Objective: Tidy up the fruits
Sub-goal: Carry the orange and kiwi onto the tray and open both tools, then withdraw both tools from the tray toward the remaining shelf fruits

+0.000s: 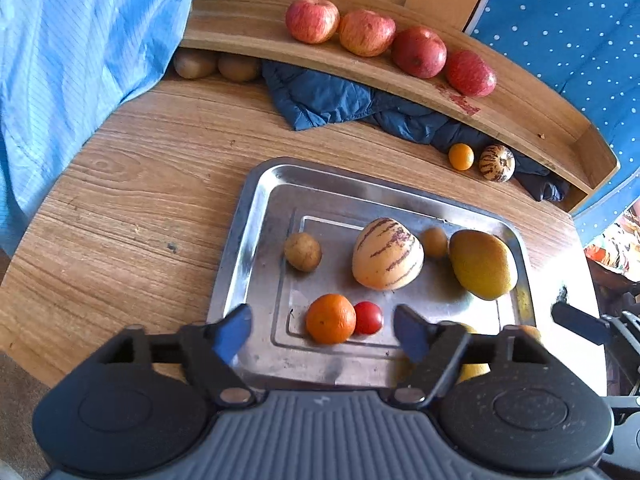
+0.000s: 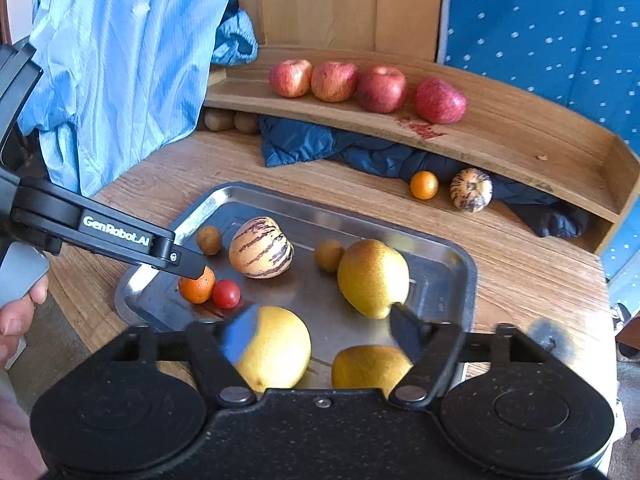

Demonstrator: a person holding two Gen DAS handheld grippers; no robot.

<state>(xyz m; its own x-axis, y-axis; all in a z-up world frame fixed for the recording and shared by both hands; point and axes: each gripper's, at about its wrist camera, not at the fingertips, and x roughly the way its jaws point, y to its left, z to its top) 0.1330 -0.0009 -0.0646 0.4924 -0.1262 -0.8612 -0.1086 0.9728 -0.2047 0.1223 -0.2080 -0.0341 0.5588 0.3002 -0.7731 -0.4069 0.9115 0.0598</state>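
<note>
The wooden desk (image 1: 132, 184) carries one curved wooden shelf (image 1: 532, 120) at its far edge and one steel tray (image 1: 264, 200) nearer. Four red apples (image 2: 336, 80) sit in a row on the shelf. Under it lie one dark blue cloth (image 1: 320, 96), two brown kiwis (image 1: 216, 65), one striped melon (image 1: 497, 162) and one small orange (image 1: 461, 156). On the tray: three yellow mangoes (image 2: 372, 278), the farthest with its long axis running toward the near right; one striped melon (image 2: 261, 247); two small brown fruits (image 1: 303, 251); one orange (image 1: 330, 319) touching one red tomato (image 1: 368, 317). The left claw (image 1: 322, 332) gapes wide and empty over the orange. The right claw (image 2: 320, 332) is likewise wide apart, empty, above the near mangoes.
</note>
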